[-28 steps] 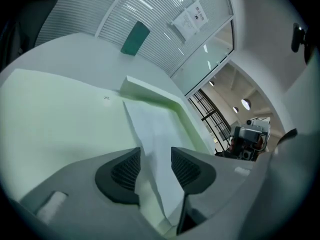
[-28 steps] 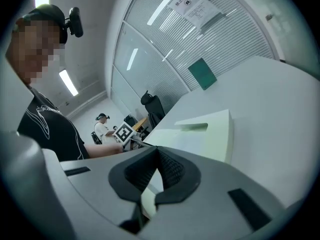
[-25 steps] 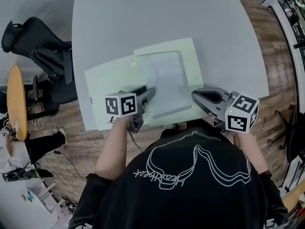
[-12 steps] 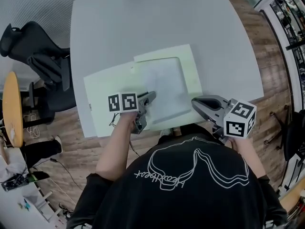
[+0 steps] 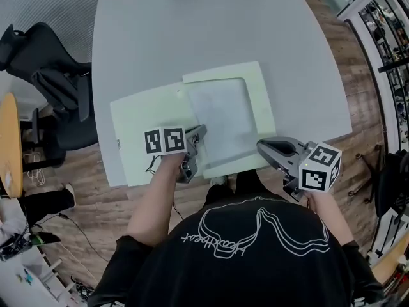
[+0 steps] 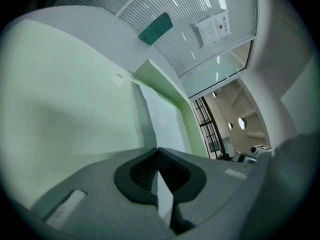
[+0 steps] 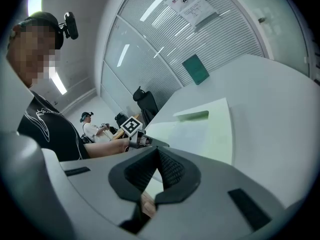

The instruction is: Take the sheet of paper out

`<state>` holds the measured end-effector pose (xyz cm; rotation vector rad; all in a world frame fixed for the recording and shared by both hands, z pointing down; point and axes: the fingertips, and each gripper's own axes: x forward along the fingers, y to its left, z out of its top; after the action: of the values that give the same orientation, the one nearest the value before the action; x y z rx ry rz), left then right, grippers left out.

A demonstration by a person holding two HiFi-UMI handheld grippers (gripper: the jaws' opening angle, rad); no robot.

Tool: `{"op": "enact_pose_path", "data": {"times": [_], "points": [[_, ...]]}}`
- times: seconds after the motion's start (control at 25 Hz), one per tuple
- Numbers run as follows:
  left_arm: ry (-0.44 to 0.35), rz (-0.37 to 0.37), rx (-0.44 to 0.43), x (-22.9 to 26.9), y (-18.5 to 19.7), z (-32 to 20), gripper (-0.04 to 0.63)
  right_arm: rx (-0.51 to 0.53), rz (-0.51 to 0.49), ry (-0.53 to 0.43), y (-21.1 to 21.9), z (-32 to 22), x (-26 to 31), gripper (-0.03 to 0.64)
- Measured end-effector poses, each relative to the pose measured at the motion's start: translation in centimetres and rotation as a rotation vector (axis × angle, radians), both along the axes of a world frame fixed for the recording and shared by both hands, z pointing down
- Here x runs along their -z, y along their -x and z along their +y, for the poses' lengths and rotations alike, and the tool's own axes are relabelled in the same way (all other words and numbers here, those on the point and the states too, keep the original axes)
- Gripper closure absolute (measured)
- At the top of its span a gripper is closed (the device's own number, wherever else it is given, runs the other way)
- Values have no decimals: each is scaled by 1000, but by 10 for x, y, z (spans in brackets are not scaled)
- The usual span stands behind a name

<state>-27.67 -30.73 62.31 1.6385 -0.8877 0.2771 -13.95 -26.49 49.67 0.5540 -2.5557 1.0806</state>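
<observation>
Pale-green matte folder [image 5: 144, 133] lies flat; only the view from your left claw [image 6: 158, 150] shows it, just now closing, pinching the thin white sheet of paper [image 6: 167, 119]; your right claw [image 7: 157, 150] is pressed together.

No print can be read. The white cursive script [image 5: 214, 243] on the person's black shirt [image 5: 268, 270] lies upside down and unclear. The lettering on the wall notice [image 7: 191, 5] is too small.

Your head view is bright and sharp, with soft shadows on the white table [image 5: 192, 31]. Both gripper views bend round and go dark at the corners. Up close, your left gripper [image 6: 158, 153] looks blurry.
</observation>
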Motion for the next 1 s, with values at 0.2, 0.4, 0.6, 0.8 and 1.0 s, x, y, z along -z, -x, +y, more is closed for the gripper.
{"op": "enact_pose_path", "data": {"times": [0.2, 0.4, 0.6, 0.8, 1.0], "points": [[-15, -10, 12, 0, 12, 4, 583, -14, 9, -5, 8, 13, -2, 611], [-24, -25, 38, -3, 30, 10, 583, -33, 16, -10, 17, 27, -2, 611], [-24, -61, 26, -4, 44, 18, 583, -47, 4, -41, 24, 40, 5, 611], [-33, -91, 34, -2, 59, 26, 583, -69, -21, -64, 34, 53, 13, 611], [-37, -122, 47, -2, 80, 35, 583, -82, -38, -77, 44, 62, 16, 611]]}}
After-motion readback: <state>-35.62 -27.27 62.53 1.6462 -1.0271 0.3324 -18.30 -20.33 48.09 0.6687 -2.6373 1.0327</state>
